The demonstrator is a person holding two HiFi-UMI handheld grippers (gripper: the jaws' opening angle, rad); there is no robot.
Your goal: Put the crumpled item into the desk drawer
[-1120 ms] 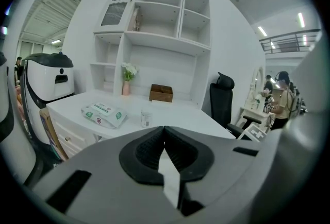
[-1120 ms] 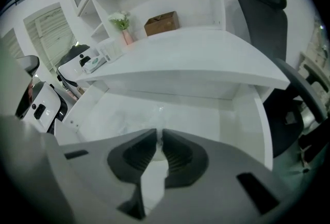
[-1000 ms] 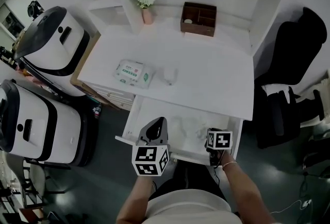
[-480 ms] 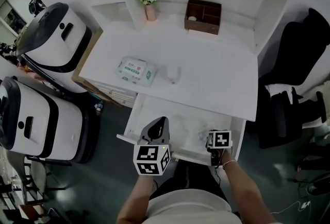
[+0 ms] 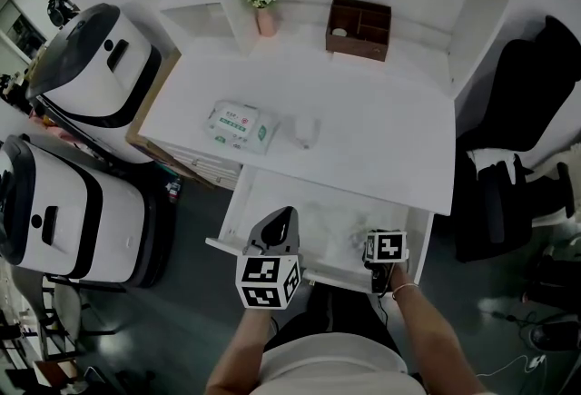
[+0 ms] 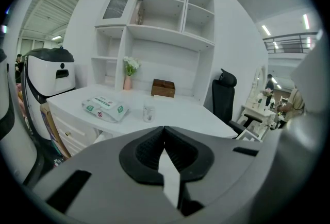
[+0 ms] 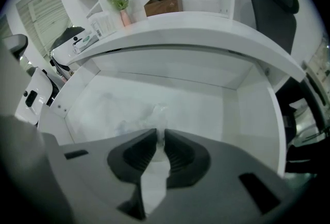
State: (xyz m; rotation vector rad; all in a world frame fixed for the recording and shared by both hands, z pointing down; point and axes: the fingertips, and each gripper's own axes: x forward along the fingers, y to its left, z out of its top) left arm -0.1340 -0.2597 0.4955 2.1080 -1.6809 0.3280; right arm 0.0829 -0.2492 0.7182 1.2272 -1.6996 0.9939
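Crumpled clear plastic item (image 5: 334,222) lies inside the open white desk drawer (image 5: 238,210). Left gripper (image 6: 164,129) fingers together, empty. Right gripper (image 7: 160,133) fingers narrowly apart, empty.

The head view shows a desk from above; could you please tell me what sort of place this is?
Likely an office or lab workspace: a white desk with shelves above it, a black office chair at its right, and two large white machines parked at its left.
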